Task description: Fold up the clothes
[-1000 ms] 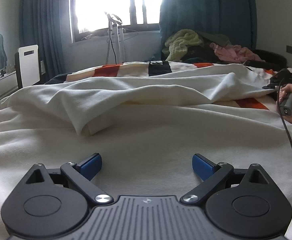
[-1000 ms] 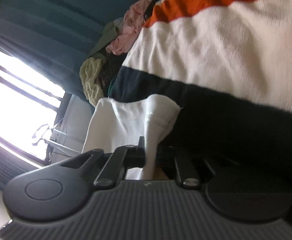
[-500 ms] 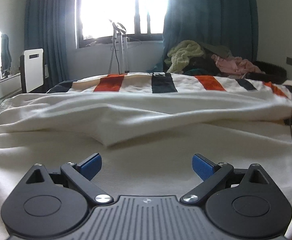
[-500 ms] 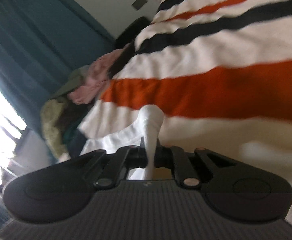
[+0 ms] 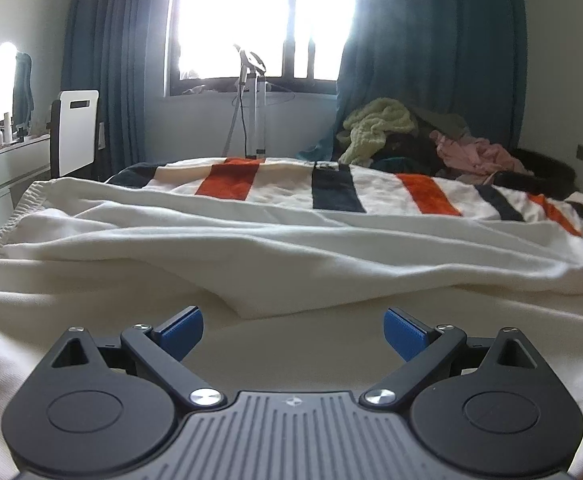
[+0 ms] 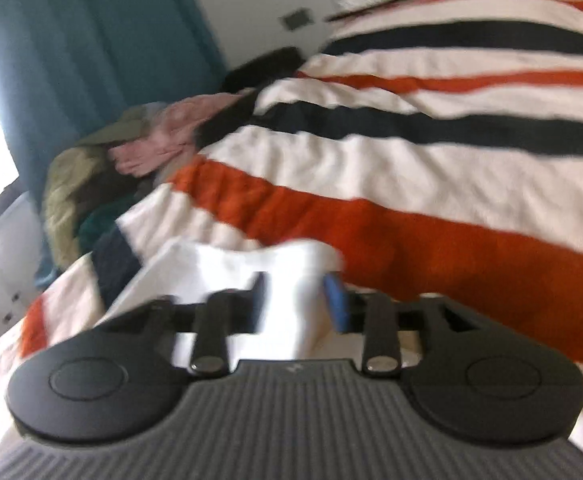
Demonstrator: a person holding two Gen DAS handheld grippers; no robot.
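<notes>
Hovering my left gripper (image 5: pixel 293 330) wide open over the cream garment (image 5: pixel 251 264) on the striped bed (image 5: pixel 331 188); right gripper (image 6: pixel 299 300) partly open w/ cloth between. Window (image 5: pixel 259 20), teal curtains (image 5: pixel 431 60), clothes pile (image 5: pixel 411 136) behind.

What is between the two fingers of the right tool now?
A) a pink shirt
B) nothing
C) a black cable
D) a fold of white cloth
D: in the right wrist view, the white cloth runs up between the blue pads of the right tool.
</notes>
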